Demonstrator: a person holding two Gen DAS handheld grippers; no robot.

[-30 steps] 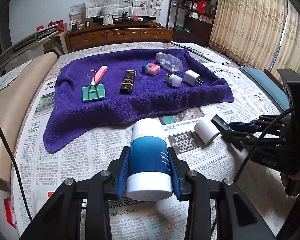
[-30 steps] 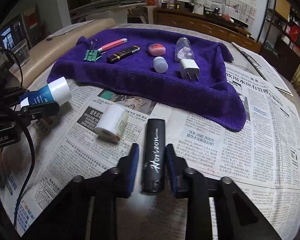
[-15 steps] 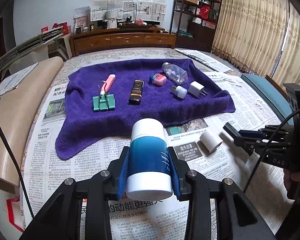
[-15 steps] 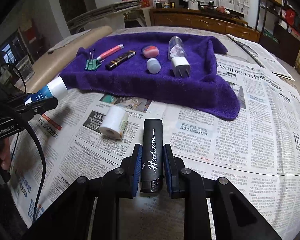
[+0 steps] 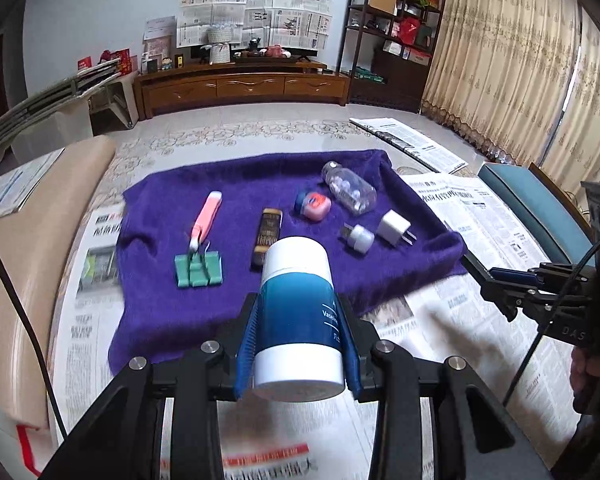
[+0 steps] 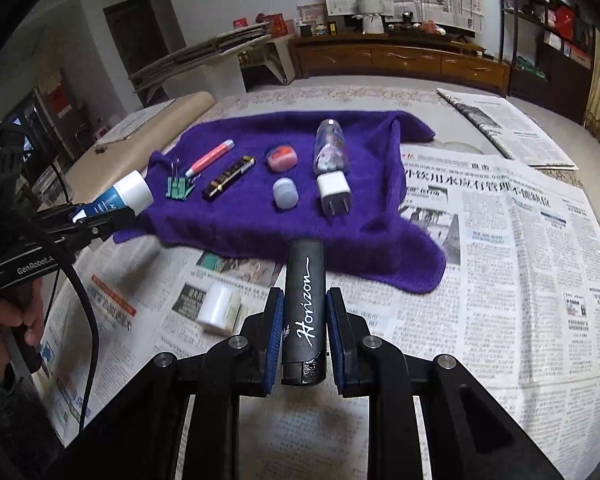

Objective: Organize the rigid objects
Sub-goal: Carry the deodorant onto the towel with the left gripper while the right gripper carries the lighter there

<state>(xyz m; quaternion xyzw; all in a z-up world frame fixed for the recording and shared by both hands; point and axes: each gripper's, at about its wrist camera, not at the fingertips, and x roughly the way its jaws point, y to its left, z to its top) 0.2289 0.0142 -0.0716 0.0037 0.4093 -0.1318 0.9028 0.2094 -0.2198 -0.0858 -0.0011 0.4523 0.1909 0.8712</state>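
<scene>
A blue-and-white bottle (image 5: 298,312) hangs above the near edge of the purple towel (image 5: 228,304), with my left gripper (image 5: 299,322) shut on it. My right gripper (image 6: 303,320) is shut on a black "Horizon" stick (image 6: 305,292), held above the newspaper just short of the towel (image 6: 260,220). On the towel lie a green binder clip (image 5: 198,270), a pink pen (image 5: 206,216), a dark lighter (image 5: 267,232), a pink jar (image 5: 314,205), a clear bottle (image 5: 350,190), a small pale cap (image 5: 358,237) and a white charger plug (image 5: 394,226). The right wrist view shows the left gripper (image 6: 100,216) at the left.
Newspaper (image 6: 500,240) covers the table around the towel. A small white roll (image 6: 220,308) lies on the newspaper left of the black stick. A beige cushion (image 5: 16,280) borders the left side, a teal chair (image 5: 532,204) the right. A hand (image 6: 4,328) holds the left gripper's handle.
Both grippers have risen and moved toward the towel with their loads. The black stick has come up off the newspaper, and the white roll now lies behind and below it.
</scene>
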